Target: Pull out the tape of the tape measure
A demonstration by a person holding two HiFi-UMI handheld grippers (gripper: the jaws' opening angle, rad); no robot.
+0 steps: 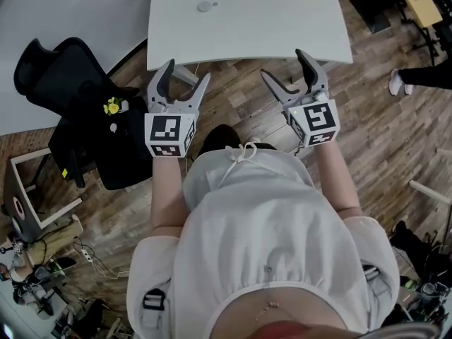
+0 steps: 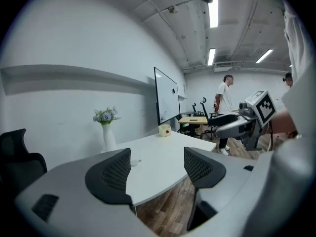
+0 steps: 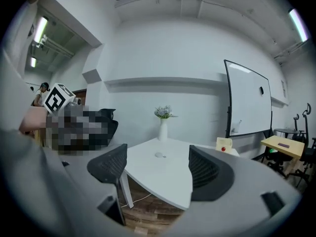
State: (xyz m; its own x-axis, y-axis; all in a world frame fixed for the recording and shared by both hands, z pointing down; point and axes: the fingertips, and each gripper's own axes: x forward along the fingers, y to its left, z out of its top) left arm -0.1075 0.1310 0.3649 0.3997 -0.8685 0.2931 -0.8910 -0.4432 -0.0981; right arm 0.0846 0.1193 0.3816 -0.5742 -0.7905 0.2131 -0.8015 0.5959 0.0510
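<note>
White counter [image 1: 247,20] carries a small round object [image 1: 205,6] (probably the tape measure); left tongs [image 1: 185,74] and right tongs [image 1: 283,64] gape empty, well short of it; a clumsy nudge could skid it away.

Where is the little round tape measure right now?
In the head view, the small round grey tape measure lies on the white table, left of its middle, ahead of the open left claw.

A small, round, pale grey tape measure [image 1: 205,6] lies flat on the white table [image 1: 282,27]. It sits left of centre, well back from the near edge.
</note>
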